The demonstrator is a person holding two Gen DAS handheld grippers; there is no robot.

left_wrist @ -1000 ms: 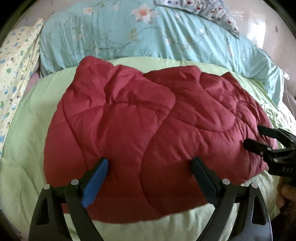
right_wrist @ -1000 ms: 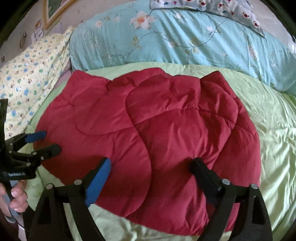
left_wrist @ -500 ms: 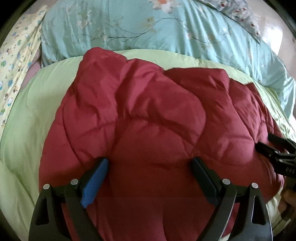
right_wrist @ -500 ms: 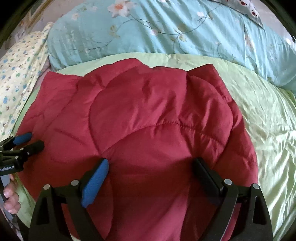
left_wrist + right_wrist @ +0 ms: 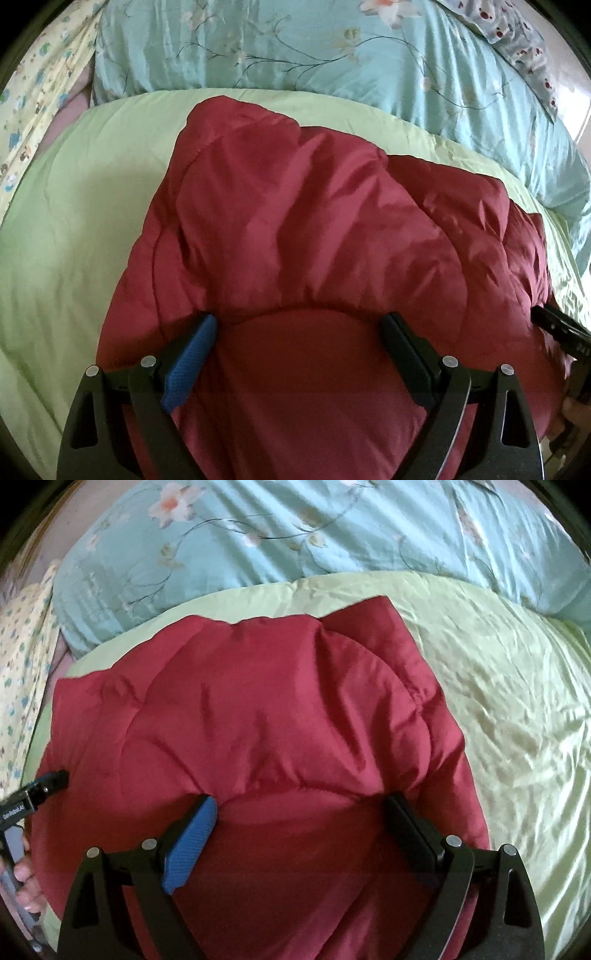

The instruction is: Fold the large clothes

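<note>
A dark red quilted padded garment [image 5: 314, 251] lies folded and puffy on a light green quilt [image 5: 74, 221]; it also fills the right wrist view [image 5: 258, 720]. My left gripper [image 5: 299, 325] is open, its fingers spread wide and pressed into the garment's near edge on the left side. My right gripper [image 5: 301, 805] is open too, fingers spread and pressed into the near edge on the right side. The right gripper's tip shows at the right edge of the left wrist view [image 5: 554, 325]; the left gripper's tip shows at the left edge of the right wrist view [image 5: 40, 786].
A turquoise floral duvet [image 5: 295, 48] is piled along the far side of the bed [image 5: 295, 535]. A yellow patterned sheet [image 5: 33, 92] lies at the far left. Bare green quilt [image 5: 517, 720] spreads to the right of the garment.
Both grippers have moved forward and down onto the red garment. Its near edge now bulges up between the fingers, and the garment looks more bunched toward the far side.
</note>
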